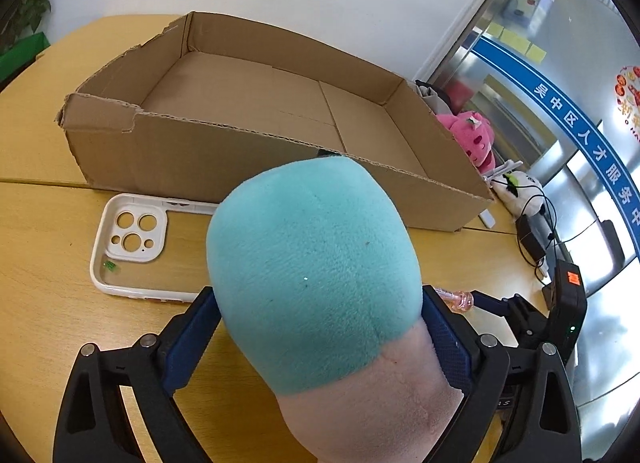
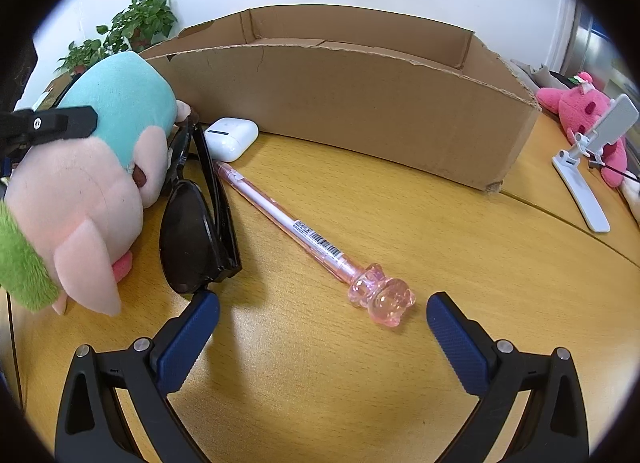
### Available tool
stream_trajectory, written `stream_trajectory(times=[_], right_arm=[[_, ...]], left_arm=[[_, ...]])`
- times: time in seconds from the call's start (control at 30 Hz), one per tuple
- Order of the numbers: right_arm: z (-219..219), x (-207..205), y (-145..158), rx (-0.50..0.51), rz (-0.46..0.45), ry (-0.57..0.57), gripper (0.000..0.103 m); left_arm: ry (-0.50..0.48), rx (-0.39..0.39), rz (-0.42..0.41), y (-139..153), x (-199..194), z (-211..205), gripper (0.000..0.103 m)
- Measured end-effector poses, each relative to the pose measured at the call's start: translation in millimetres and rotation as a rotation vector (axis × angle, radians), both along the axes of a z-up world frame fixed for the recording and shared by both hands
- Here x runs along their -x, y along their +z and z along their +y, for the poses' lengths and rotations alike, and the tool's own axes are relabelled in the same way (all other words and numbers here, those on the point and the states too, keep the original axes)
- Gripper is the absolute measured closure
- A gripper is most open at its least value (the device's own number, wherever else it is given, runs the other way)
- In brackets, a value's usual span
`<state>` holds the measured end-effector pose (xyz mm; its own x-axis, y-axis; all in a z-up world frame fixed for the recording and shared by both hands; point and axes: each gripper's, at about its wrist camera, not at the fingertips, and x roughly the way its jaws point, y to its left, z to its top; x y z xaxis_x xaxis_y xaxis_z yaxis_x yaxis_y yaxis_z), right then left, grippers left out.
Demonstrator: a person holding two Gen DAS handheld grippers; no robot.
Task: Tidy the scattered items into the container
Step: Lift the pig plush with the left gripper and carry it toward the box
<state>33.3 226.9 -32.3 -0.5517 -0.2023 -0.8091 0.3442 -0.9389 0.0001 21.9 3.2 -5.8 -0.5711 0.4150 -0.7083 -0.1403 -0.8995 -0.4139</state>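
My left gripper (image 1: pixel 320 319) is shut on a teal and pink plush toy (image 1: pixel 316 263), which fills the middle of the left wrist view in front of the shallow cardboard box (image 1: pixel 248 151). The same plush toy (image 2: pixel 100 167) shows at the left of the right wrist view. My right gripper (image 2: pixel 322 323) stands open just above the wooden table (image 2: pixel 400 383). Ahead of it lie a pink pen with a bear-shaped end (image 2: pixel 312 239), black sunglasses (image 2: pixel 200 223) and a white earbud case (image 2: pixel 232 137). A white phone case (image 1: pixel 132 247) lies left of the plush.
A pink plush (image 2: pixel 580 115) and a white phone stand (image 2: pixel 588 167) sit to the right of the cardboard box (image 2: pixel 360 103). Potted plants (image 2: pixel 132 31) stand at the back left. Black devices with cables (image 1: pixel 560 283) lie near the table's right edge by a glass wall.
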Motion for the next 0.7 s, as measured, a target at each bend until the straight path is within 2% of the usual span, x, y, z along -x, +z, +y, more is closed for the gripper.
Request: stream_trajectory(times=[0.17, 0.3, 0.43, 0.5, 0.7], right_arm=[[3, -12, 1, 0.003, -0.009, -0.023, 0.0], [5, -14, 3, -0.017, -0.067, -0.018, 0.0], [13, -27, 10, 0.085, -0.093, 0.014, 0.001], [16, -37, 24, 0.151, -0.059, 0.04, 0.001], [-1, -75, 87, 0.315, 0.16, 0.202, 0.001]], left_arm=[[-0.005, -0.019, -0.011, -4, 1, -3, 0.004], [-0.01, -0.012, -0.01, -4, 1, 0, 0.004], [-0.019, -0.022, -0.013, -7, 2, 2, 0.004], [-0.024, -0.028, -0.016, -9, 2, 3, 0.004], [-0.047, -0.05, -0.033, -15, 4, 10, 0.003]])
